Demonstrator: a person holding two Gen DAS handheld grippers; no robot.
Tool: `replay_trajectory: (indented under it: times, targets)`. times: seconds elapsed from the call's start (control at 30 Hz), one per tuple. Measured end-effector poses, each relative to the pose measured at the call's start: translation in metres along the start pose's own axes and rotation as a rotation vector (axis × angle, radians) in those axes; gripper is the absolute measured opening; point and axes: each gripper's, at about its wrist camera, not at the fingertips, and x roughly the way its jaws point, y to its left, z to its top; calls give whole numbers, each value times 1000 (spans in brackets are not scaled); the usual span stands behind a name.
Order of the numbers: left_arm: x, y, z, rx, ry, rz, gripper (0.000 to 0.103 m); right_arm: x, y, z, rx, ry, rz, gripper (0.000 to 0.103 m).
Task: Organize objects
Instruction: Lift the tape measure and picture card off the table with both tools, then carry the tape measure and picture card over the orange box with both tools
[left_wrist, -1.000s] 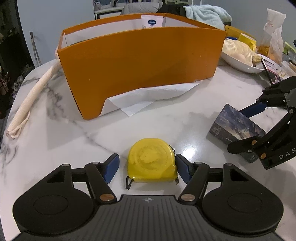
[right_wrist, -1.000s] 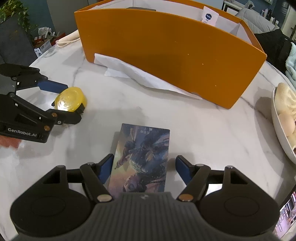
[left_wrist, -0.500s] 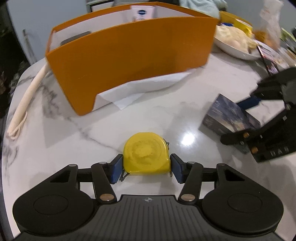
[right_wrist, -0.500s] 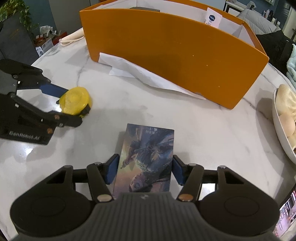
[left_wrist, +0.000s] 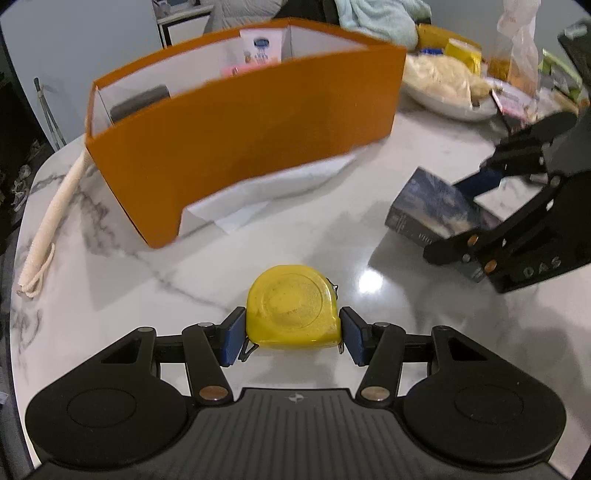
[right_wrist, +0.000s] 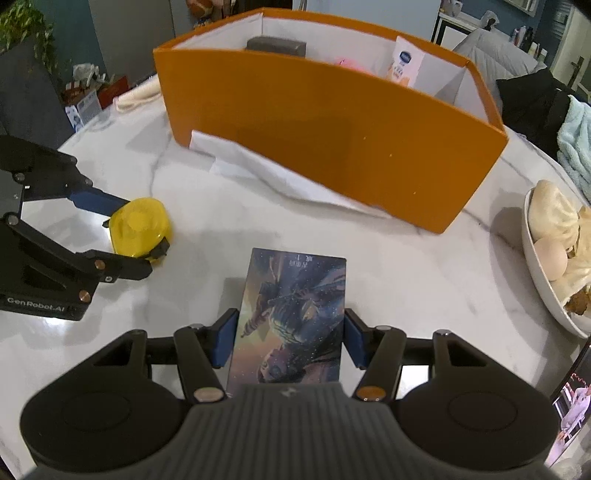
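The left gripper (left_wrist: 291, 334) has its 2 blue pads clamped against the flat sides of a round yellow plastic tape measure (left_wrist: 292, 305), which sits between them over the white marble table (left_wrist: 184, 266); whether the tape measure rests on the marble or is raised off it is hard to tell from the blurred left wrist view. To the right, the right gripper (right_wrist: 289, 338) is closed on a dark blue rectangular box printed with a starry figure (right_wrist: 291, 314), 1 pad on each long edge, and the box's far end appears tilted up off the table in the left wrist view. Beyond both, at the far side of the table, stands a large orange cardboard box with a white lining (right_wrist: 332, 125); inside it are a white tube with a blue logo (right_wrist: 404, 64), a pink item (right_wrist: 349, 62) and a dark grey block (right_wrist: 276, 46). A sheet of white paper (right_wrist: 266, 166) pokes out from under the box's near wall. A cream fabric strap (left_wrist: 55, 206) lies along the far left of the table, and a white bowl of pale buns (right_wrist: 546, 258) sits at the right edge.
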Motion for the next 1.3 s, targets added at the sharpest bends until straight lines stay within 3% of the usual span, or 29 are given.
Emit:
replay_trajectory:
  times: [0.23,0.53,0.93,1.3]
  targets:
    - [-29,14,20,-59,-103,-7,63,-24,-3,14,29,-82,21,61]
    - [-67,45,55,-172,-253,54,63,-59,-12,51,75,-235,19,61]
    - [-69,69,95,-279,-321,105,63,-87,-52,115,217,-399,12,61]
    - [-44,62,130,-254,-313,153,63,-56,-63,145,246,-381,-13,61]
